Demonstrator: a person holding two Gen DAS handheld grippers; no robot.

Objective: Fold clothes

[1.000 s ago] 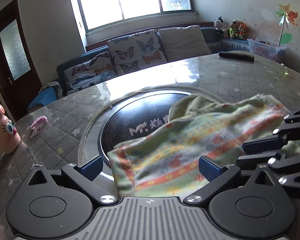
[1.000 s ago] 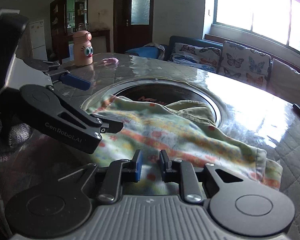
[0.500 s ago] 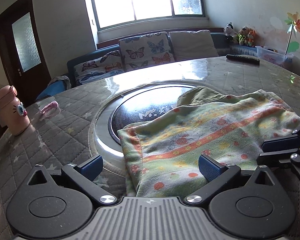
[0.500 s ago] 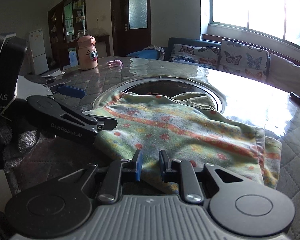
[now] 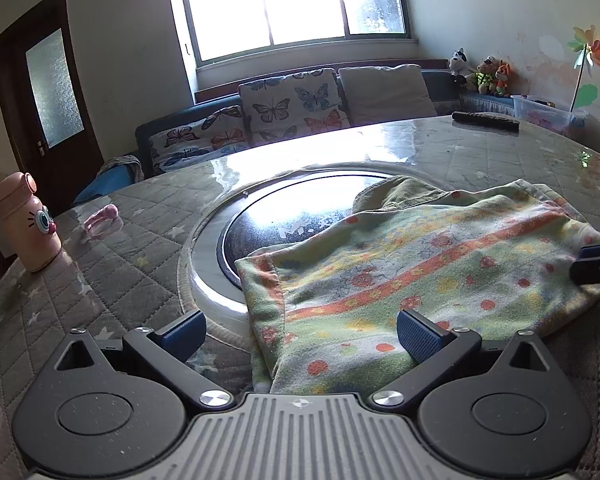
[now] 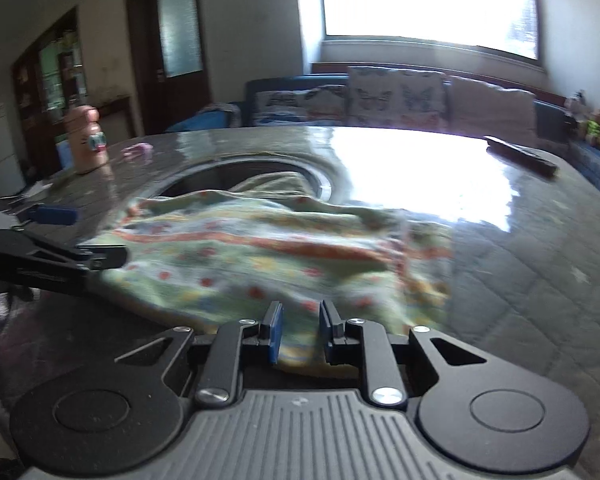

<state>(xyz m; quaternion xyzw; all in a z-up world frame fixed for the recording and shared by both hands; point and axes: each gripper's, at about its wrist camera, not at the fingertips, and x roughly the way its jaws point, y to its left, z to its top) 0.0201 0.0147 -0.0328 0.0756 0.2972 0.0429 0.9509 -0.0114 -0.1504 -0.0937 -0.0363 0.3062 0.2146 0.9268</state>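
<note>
Right now the left gripper (image 5: pixel 300 330) stands wide open over the near left corner of the cloth (image 5: pixel 419 264), gripping nothing. Its right pad rests over the fabric; its left one is clear of it. The right gripper (image 6: pixel 298 330), jaws narrow, sits at the near hem; blur hides any pinch. The cloth lies doubled on the table (image 5: pixel 112 280), long axis running left to right, between both grippers.

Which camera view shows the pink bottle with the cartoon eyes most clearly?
The left wrist view shows the pink bottle best: it stands sharp at the table's left edge, with its eyes and lid easy to see. In the right wrist view the same bottle is farther away and smeared by motion blur, so its details are hard to make out.
</note>
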